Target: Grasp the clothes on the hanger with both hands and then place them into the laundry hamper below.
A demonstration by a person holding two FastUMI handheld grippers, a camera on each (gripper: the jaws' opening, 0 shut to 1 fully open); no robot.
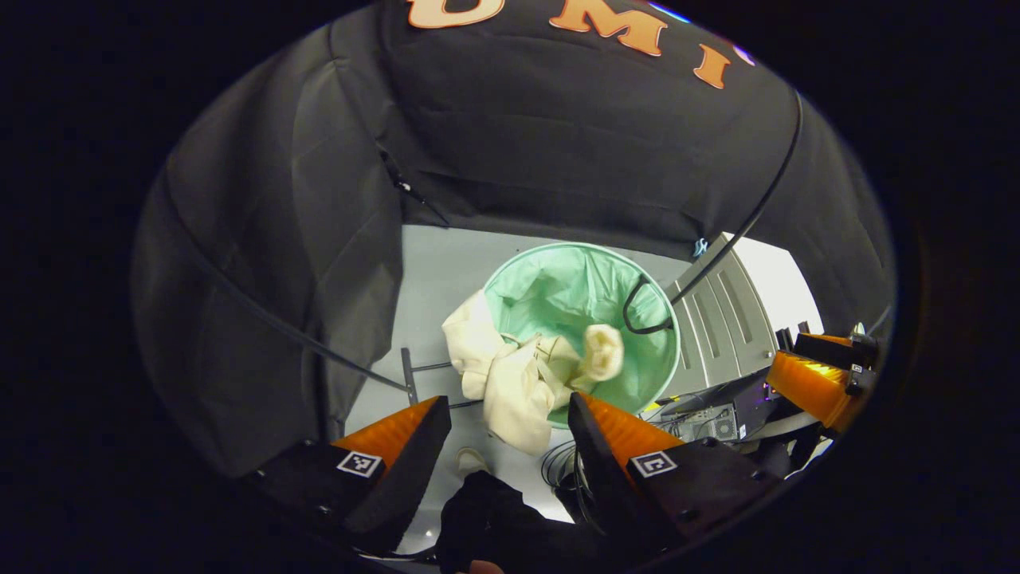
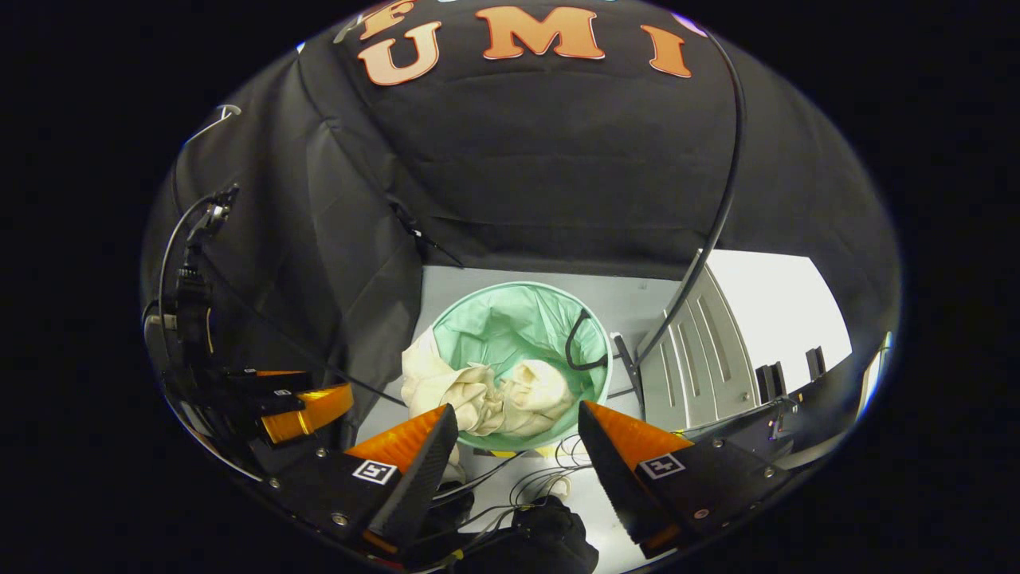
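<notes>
Hanging released above one laundry hamper point(image 1: 647, 299), both tongs, left point(image 1: 510, 446) and right point(image 2: 518, 454), grip nothing; one cream garment point(image 1: 518, 375) drapes its rim.

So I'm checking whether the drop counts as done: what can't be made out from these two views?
- Hamper floor, both views: covered by the cream garment.
- How far the garment hangs outside the rim, right gripper view: the right gripper fingers cover its lower edge.
- Hamper's outer base, left gripper view: behind the left gripper and the dark sleeve.
</notes>
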